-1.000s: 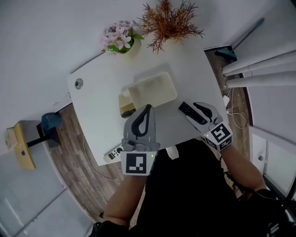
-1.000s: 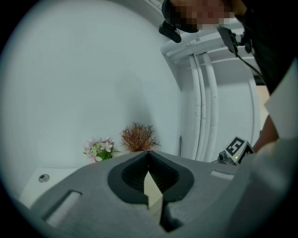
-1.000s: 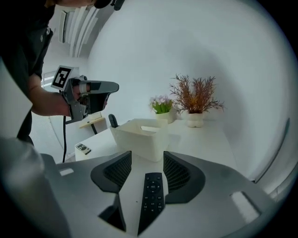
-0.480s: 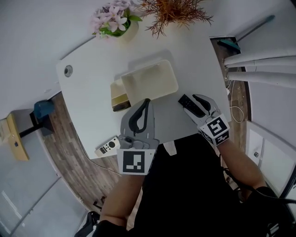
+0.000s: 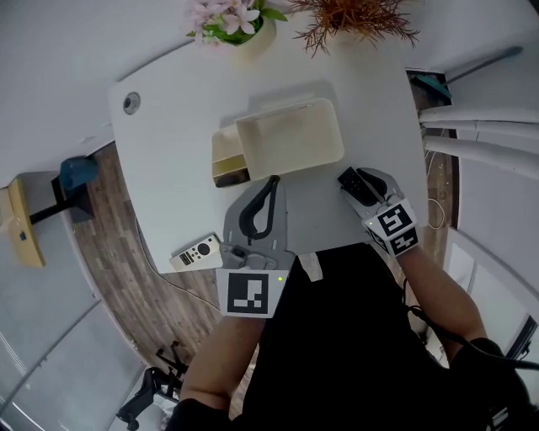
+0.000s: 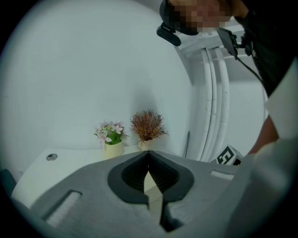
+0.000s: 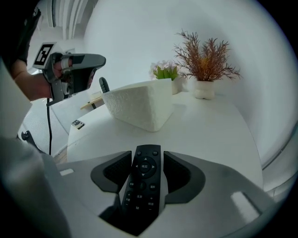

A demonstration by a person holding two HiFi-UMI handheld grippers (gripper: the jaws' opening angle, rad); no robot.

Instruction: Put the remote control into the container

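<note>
A black remote control [image 7: 143, 182] lies on the white table [image 5: 168, 151] near its right front corner. My right gripper [image 5: 364, 178] is open and straddles it, a pad close on each side; the jaws have just been closing a little, with the remote between them. The cream container [image 5: 333, 126] stands just beyond, seen as a white box [image 7: 139, 104] in the right gripper view. My left gripper [image 5: 271, 182] hangs over the table's front edge, shut and empty, its tips [image 6: 149, 153] meeting.
A white remote [image 5: 196, 252] lies at the front left corner. A small yellowish box [image 5: 226, 164] touches the container's left side. A pot of pink flowers [image 5: 236, 21] and a dried plant [image 5: 358, 13] stand at the far edge. White pipes [image 5: 480, 126] run at the right.
Both grippers have come down towards the table. The right gripper, which was beside the black remote, now has it between its jaws. The left gripper stayed shut.
</note>
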